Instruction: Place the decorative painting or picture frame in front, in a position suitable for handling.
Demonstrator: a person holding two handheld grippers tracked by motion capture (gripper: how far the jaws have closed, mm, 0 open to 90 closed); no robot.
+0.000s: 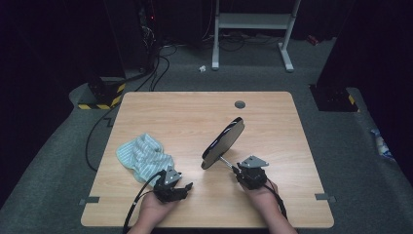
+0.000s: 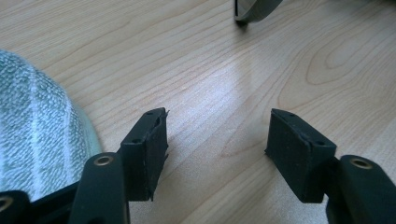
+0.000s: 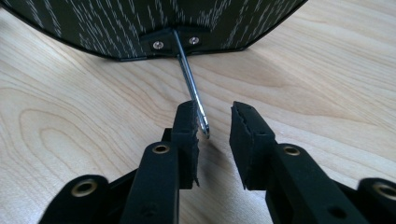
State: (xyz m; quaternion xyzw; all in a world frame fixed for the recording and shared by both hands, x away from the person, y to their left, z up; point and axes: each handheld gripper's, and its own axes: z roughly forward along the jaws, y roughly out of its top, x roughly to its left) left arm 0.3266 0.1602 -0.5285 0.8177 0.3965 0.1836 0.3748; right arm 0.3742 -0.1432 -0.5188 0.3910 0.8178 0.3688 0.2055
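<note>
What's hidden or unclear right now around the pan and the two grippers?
- Pan in the high view: stands on edge, its inside faces away.
- Pan in the right gripper view: cut off by the top edge.
- Handle: whether the right gripper presses it is unclear.
- Cloth in the left gripper view: cut off at the left edge.

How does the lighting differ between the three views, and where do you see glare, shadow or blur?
High view: the table is lit, its surroundings nearly black. Left gripper view: a pale sheen on the wood between the left claw's pads; the striped cloth at the edge looks soft. Right gripper view: the metal rod glints, and the dark panel shades the wood beneath.
</note>
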